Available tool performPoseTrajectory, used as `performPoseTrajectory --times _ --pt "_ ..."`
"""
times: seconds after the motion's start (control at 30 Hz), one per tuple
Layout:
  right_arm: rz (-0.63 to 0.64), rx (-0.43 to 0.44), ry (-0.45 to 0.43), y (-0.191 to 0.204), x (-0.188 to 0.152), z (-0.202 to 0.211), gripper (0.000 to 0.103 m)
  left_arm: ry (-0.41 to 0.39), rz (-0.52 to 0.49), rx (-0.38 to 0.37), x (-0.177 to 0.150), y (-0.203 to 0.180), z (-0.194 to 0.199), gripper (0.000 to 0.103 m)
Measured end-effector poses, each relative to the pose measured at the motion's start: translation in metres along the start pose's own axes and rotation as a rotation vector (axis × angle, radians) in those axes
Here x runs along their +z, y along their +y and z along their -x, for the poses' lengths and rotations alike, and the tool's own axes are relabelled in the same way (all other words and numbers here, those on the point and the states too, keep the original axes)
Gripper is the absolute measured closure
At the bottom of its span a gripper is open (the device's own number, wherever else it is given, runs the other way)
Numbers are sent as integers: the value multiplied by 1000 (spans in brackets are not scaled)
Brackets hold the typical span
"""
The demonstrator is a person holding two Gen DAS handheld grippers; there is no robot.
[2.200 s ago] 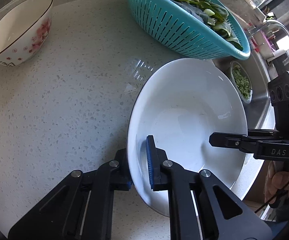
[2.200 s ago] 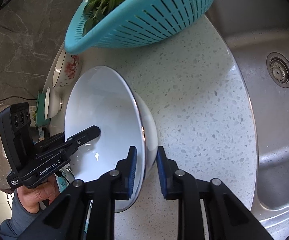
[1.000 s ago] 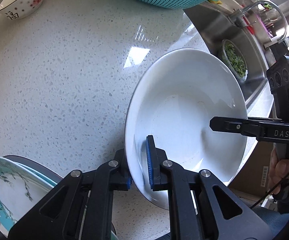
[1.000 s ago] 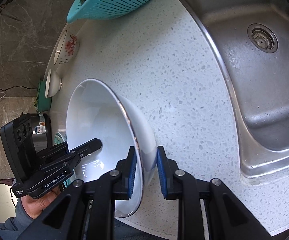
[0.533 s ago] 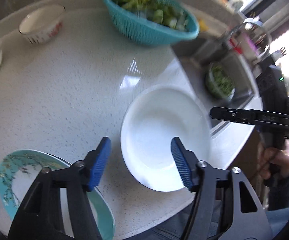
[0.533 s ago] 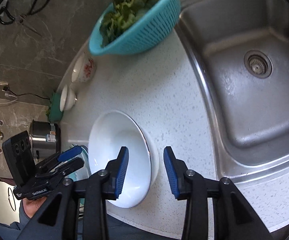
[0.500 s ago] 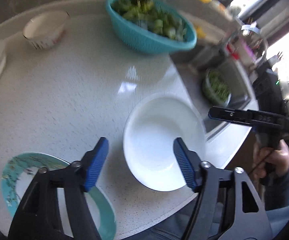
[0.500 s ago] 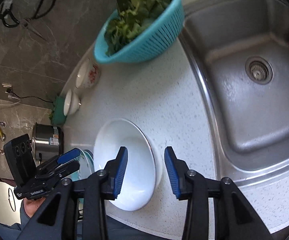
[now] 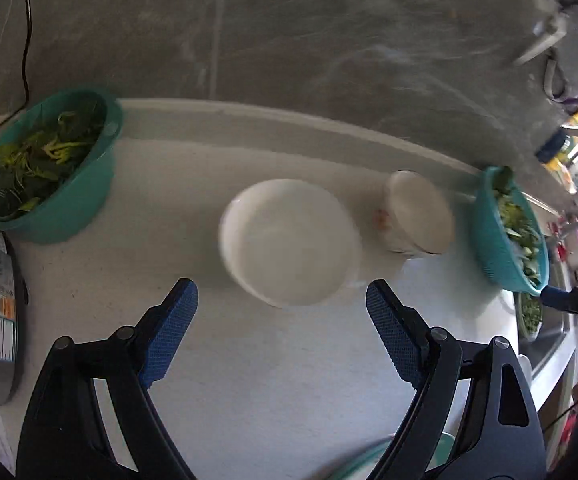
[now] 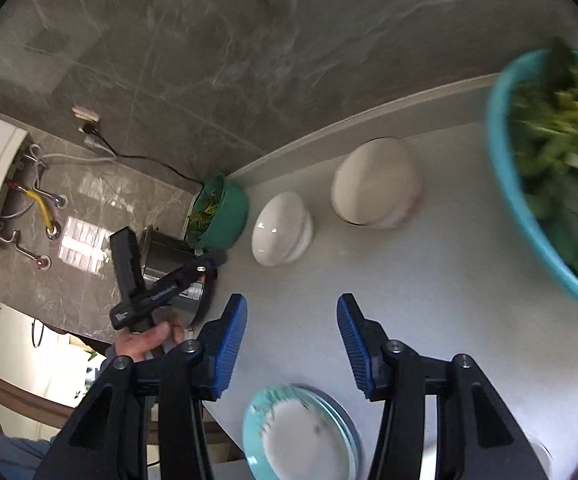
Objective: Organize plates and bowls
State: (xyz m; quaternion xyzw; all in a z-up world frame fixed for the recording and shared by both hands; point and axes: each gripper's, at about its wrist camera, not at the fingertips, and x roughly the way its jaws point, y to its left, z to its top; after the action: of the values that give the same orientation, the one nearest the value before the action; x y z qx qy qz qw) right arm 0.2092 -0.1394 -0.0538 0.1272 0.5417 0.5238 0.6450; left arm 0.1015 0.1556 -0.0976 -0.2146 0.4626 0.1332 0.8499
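Your left gripper (image 9: 281,312) hangs over the pale speckled countertop (image 9: 249,368) with its blue-padded jaws spread wide and nothing between them. Your right gripper (image 10: 292,322) is the same: jaws well apart, empty, above the counter.

Nearest to you, under the right gripper at the counter's front edge, sits the teal-rimmed plate with a white centre (image 10: 301,436); it appears to rest on another plate, though blur makes this hard to confirm. From the left wrist only a sliver of its teal rim (image 9: 421,454) shows at the bottom of the view.

Further out, straight ahead of the left gripper, stands the plain white ceramic bowl (image 9: 289,242), upright on the counter. Just beside it on the right is the white bowl with a pink floral pattern (image 9: 417,216), close but seemingly not touching.

To the left, near the grey marble wall (image 9: 289,32), is the dark-green plastic colander of leafy greens (image 9: 49,168). To the right is the turquoise plastic colander of greens (image 9: 509,236), well apart from the bowls.
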Motion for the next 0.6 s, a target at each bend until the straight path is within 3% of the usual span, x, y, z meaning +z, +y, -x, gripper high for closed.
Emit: performPoseTrajectory --times 0.23,0.4,0.6 --pt "-40 -103 124 18 44 -138 51 92 54 -46 21 65 -61 19" --pt "-78 -156 138 19 56 -184 51 133 11 -95 29 77 -90 19" --pt "-98 -227 170 11 55 -211 51 180 28 -120 37 88 -116 57"
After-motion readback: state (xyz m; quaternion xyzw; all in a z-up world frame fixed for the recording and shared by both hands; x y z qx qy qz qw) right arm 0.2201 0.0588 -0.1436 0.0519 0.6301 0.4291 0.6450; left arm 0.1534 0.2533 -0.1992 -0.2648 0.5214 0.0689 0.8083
